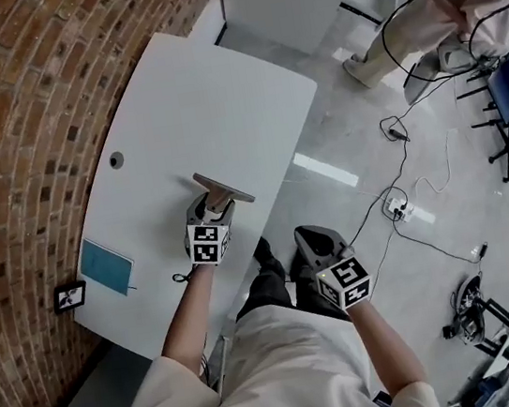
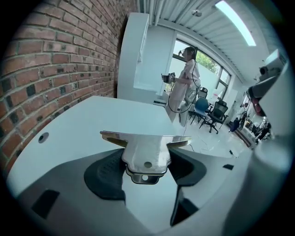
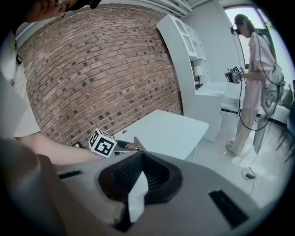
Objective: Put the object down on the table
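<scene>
Gripping a metal clip (image 2: 146, 148) by its handles, your left gripper (image 2: 146, 162) has its jaws set wide, the pads pinching the handles from both sides. The clip's long flat mouth lies crosswise just beyond the jaw tips. The clip is over the near right part of the white table (image 1: 220, 99), close to the right edge; whether it touches the top cannot be told. Your right gripper (image 1: 315, 241), jaws pressed together with nothing between them, hangs right of the table, off its edge, over your legs. A blue sheet (image 1: 107, 264) lies at the table's near left corner, beside the brick wall (image 1: 8, 140).
</scene>
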A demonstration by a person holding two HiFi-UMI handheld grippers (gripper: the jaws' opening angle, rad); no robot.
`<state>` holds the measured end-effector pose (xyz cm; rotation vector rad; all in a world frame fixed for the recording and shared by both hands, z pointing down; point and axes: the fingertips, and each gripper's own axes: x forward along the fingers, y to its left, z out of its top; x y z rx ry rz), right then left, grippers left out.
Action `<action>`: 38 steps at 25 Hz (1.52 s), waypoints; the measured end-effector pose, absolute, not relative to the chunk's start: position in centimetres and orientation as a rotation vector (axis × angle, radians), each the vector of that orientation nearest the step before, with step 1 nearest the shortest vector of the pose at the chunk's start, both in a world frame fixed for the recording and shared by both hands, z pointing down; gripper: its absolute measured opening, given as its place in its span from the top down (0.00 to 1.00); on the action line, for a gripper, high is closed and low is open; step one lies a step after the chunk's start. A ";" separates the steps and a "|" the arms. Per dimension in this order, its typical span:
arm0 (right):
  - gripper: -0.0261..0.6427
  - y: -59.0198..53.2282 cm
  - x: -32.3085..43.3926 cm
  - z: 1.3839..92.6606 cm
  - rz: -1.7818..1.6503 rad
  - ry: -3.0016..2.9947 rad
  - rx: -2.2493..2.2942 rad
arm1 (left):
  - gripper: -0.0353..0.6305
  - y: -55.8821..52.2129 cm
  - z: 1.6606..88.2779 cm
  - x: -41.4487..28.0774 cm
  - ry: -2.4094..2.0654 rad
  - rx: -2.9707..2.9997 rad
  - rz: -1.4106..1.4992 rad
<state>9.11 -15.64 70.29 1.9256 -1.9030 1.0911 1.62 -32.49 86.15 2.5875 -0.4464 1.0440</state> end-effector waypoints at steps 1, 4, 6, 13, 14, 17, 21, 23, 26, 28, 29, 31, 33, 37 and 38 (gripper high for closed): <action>0.96 -15.6 9.2 70.7 1.101 -1.896 1.926 | 0.54 -32.6 86.9 1.9 -0.443 2.585 1.063; 0.96 -15.5 9.3 71.6 1.127 -1.879 1.927 | 0.54 -32.7 89.2 2.6 -0.429 2.576 1.129; 0.96 -15.4 9.2 72.0 1.141 -1.874 1.925 | 0.54 -33.0 90.7 2.8 -0.431 2.566 1.178; 0.96 -15.1 9.4 73.2 1.173 -1.861 1.914 | 0.54 -33.6 93.8 2.6 -0.467 2.508 1.316; 0.96 -15.0 9.5 73.2 1.177 -1.858 1.915 | 0.54 -33.6 93.9 2.6 -0.471 2.500 1.332; 0.96 -14.8 9.7 73.3 1.183 -1.853 1.916 | 0.53 -33.7 94.0 2.9 -0.482 2.507 1.370; 0.96 -14.9 9.7 73.3 1.183 -1.847 1.921 | 0.53 -33.9 95.1 2.6 -0.484 2.497 1.414; 0.96 -14.7 9.7 73.3 1.183 -1.841 1.925 | 0.53 -33.8 95.1 2.6 -0.485 2.497 1.418; 0.96 -14.4 9.8 73.2 1.179 -1.837 1.938 | 0.53 -33.7 95.1 2.6 -0.481 2.493 1.425; 0.96 -14.4 9.7 73.1 1.176 -1.833 1.941 | 0.53 -34.0 94.8 2.8 -0.493 2.510 1.413; 0.96 -14.4 9.6 73.0 1.172 -1.832 1.942 | 0.52 -34.2 94.7 2.9 -0.502 2.516 1.408; 0.96 -14.3 9.6 72.6 1.161 -1.832 1.944 | 0.48 -34.1 94.7 2.7 -0.509 2.507 1.410; 0.96 -14.3 9.6 72.1 1.144 -1.836 1.946 | 0.46 -34.0 94.5 2.5 -0.500 2.497 1.410; 0.96 -14.3 9.7 70.8 1.100 -1.846 1.950 | 0.44 -33.8 93.2 2.1 -0.484 2.482 1.376; 0.96 -14.3 9.7 70.5 1.086 -1.849 1.951 | 0.44 -33.8 92.7 1.8 -0.490 2.480 1.364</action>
